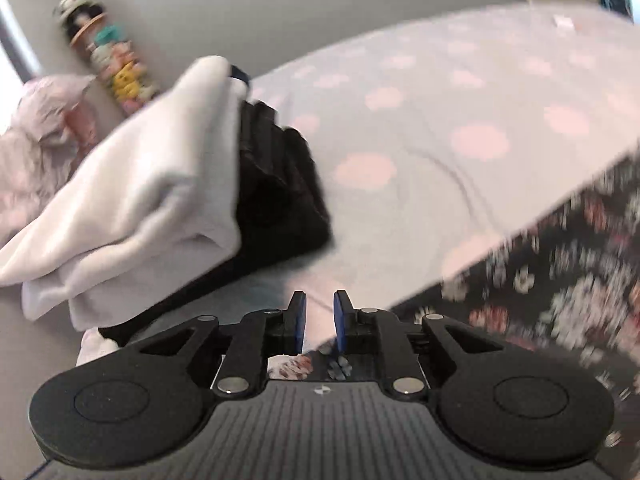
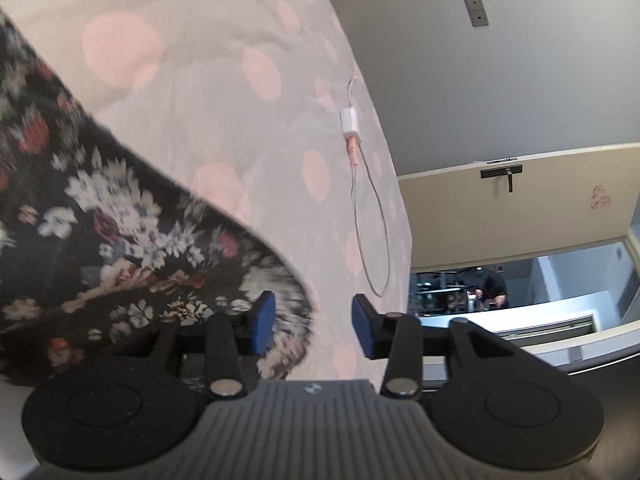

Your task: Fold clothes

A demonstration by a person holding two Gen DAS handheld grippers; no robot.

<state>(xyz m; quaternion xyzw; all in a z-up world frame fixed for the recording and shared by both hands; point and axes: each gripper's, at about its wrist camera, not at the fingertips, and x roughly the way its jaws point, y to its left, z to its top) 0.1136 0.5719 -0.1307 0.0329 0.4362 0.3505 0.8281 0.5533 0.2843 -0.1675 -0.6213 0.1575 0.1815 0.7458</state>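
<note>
A black floral garment [image 1: 560,280] lies on a bed sheet with pink dots [image 1: 440,120]. My left gripper [image 1: 319,320] is open by a narrow gap, empty, just above the garment's edge. In the right wrist view the same floral garment [image 2: 100,240] fills the lower left. My right gripper [image 2: 314,324] is open wide, its left finger over the garment's edge, nothing between the pads. A stack of folded clothes, white [image 1: 140,200] over black [image 1: 280,192], sits to the left.
A tube with cartoon figures [image 1: 108,52] and a crumpled pink garment [image 1: 36,140] lie at the far left. A white charger with its cable [image 2: 352,128] lies on the sheet [image 2: 224,112] near the bed's edge. A wall and doorway are beyond.
</note>
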